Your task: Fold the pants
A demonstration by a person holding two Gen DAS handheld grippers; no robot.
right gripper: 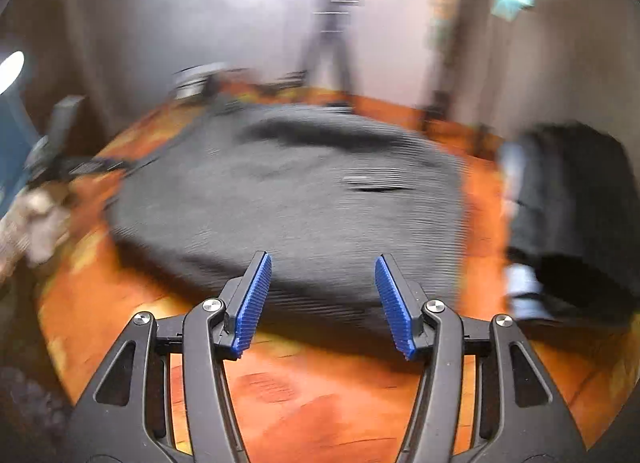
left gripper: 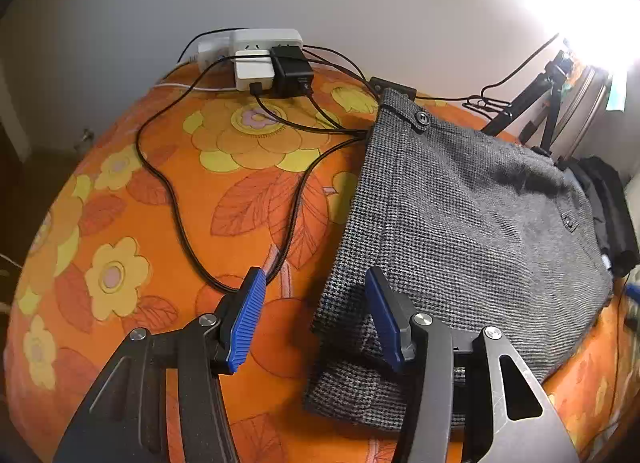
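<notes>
Grey houndstooth pants (left gripper: 460,215), folded, lying on orange floral cloth (left gripper: 120,223); waistband button (left gripper: 421,117) uppermost. Left gripper (left gripper: 316,319): jaws apart, empty, at the pants' near edge. Right gripper (right gripper: 323,303): apart, empty. White power strip (left gripper: 264,43) behind; no legible writing.

Grey houndstooth pants (left gripper: 460,215) lie folded into a thick, roughly rectangular stack on an orange cloth printed with yellow flowers (left gripper: 160,191). The waistband, with a dark button on a tab (left gripper: 422,117), sits at the far end. At the near end a lower layer sticks out past the top layer. In the right wrist view the pants (right gripper: 288,199) are blurred.
</notes>
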